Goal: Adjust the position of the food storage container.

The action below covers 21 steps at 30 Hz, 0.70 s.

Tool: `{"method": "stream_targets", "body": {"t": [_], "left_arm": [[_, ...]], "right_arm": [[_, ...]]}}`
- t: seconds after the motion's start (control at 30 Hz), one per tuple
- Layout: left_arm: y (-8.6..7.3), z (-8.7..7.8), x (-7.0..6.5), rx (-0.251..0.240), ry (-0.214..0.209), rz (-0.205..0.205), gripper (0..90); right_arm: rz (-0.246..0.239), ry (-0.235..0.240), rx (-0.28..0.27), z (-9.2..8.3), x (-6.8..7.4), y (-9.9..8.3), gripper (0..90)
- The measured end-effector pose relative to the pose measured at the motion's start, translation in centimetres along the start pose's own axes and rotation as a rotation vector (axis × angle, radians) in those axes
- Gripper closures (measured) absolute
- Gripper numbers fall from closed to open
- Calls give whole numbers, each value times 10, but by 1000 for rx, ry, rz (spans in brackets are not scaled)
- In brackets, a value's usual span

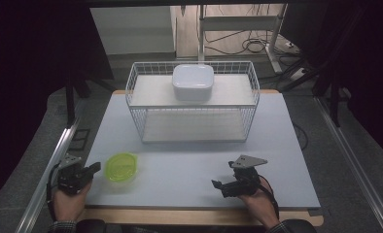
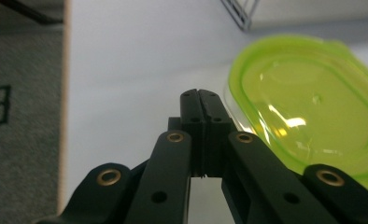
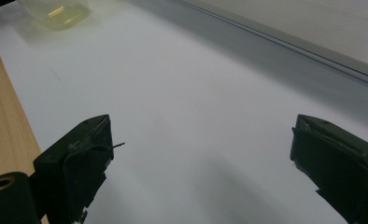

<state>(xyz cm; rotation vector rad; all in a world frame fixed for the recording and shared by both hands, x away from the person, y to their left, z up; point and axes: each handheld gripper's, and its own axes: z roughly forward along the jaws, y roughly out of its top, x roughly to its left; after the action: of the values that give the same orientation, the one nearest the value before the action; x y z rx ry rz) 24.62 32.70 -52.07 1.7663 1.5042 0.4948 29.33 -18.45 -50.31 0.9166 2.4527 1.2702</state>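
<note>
A clear container with a green lid (image 1: 121,167) stands on the white table (image 1: 189,160) at the front left. Just left of it my left gripper (image 1: 96,167) is shut with nothing between its jaws; in the left gripper view the jaws (image 2: 200,99) meet flat beside the green lid (image 2: 308,102), apart from it. My right gripper (image 1: 217,184) rests at the front right, pointing left, its jaws wide open over bare table (image 3: 205,135). The container (image 3: 56,11) appears far off in the right gripper view.
A white wire basket (image 1: 193,104) stands at the middle back of the table, with a white square lidded box (image 1: 193,81) on its upper shelf. The table's wooden front edge (image 1: 194,216) runs below both hands. Floor and cables lie beyond.
</note>
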Motion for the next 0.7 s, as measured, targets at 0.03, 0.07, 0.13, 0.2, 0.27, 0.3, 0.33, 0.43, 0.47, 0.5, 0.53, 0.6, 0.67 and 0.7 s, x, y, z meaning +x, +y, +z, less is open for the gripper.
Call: {"method": "stream_targets", "body": {"t": [0.03,0.07,0.13,0.2,0.27,0.3,0.33,0.43,0.47,0.5,0.53,0.6,0.67,0.7], "left_arm": [[-1,4,-1,23,-9,4,897],[-2,8,-2,37,-16,10,897],[-3,12,-4,55,-41,10,898],[-4,16,-4,66,-68,9,897],[-4,18,-4,70,-88,3,897],[-3,19,-4,72,-99,-3,897],[-3,21,-4,74,-105,0,897],[-2,26,-7,85,-128,2,897],[-1,27,-8,87,-135,5,897],[0,29,-10,91,-141,10,897],[1,31,-12,92,-154,11,897],[3,34,-16,95,-175,15,897],[5,38,-23,101,-188,28,897],[6,40,-26,101,-198,34,897]], "right_arm": [[-1,-1,1,0,0,0,62],[-1,-2,0,-1,1,0,62],[0,-2,0,-1,0,0,62],[-2,-3,3,-1,0,0,63],[-3,-5,5,-1,0,0,64],[-3,-5,4,-1,1,0,63],[-3,-5,4,0,1,0,64],[-2,-8,7,0,1,0,64],[-2,-8,8,1,1,0,64],[-3,-9,9,1,1,0,64],[-5,-9,10,1,1,0,64],[-5,-10,12,2,1,0,64],[-6,-11,17,2,1,0,64],[-6,-11,18,2,1,0,64]]}}
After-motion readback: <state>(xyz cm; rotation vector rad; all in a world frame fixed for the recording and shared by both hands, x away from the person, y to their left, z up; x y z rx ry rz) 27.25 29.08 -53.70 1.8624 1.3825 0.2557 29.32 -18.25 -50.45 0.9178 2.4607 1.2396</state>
